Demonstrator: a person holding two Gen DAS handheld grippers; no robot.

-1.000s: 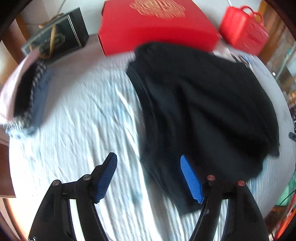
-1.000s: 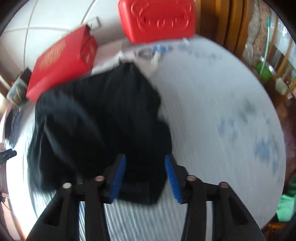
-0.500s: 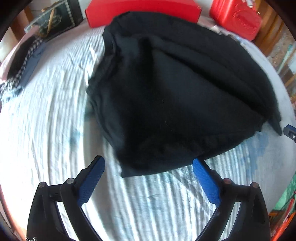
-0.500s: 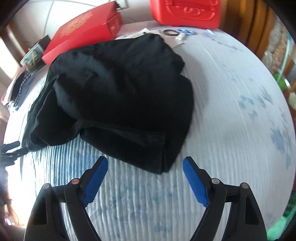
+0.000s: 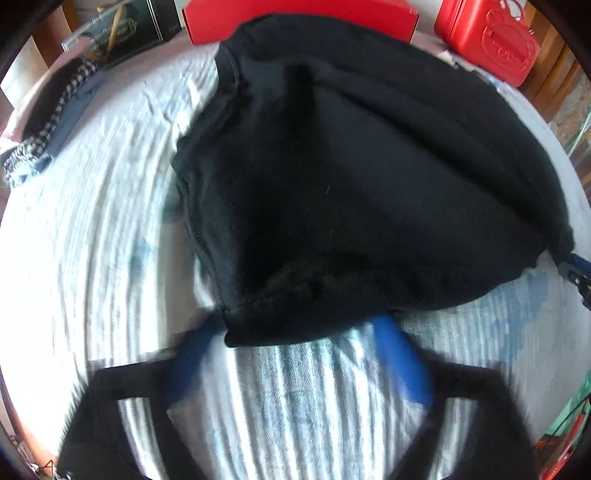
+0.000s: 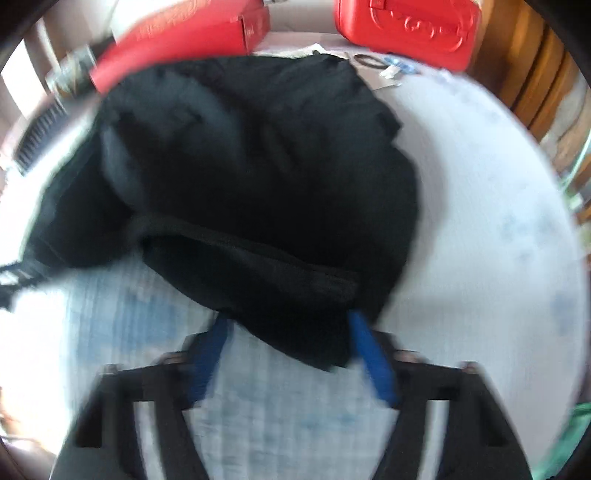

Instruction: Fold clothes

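A black garment (image 5: pixel 351 177) lies crumpled on the pale blue-and-white bedsheet (image 5: pixel 92 240). My left gripper (image 5: pixel 295 332) is open, its blue pads on either side of the garment's near left corner. In the right wrist view the same garment (image 6: pixel 258 177) fills the middle, with a hemmed edge facing me. My right gripper (image 6: pixel 288 328) is open, its blue pads on either side of the garment's near right corner. Both views are blurred by motion.
A flat red box (image 5: pixel 295 14) and a red plastic case (image 5: pixel 491 40) stand at the far edge. A dark box (image 5: pixel 122 37) sits at the far left. A pile of other clothes (image 5: pixel 48 118) lies at the left edge.
Both grippers have moved forward to the garment's near corners and their jaws have narrowed. Half a second ago they were wide open and short of the cloth.
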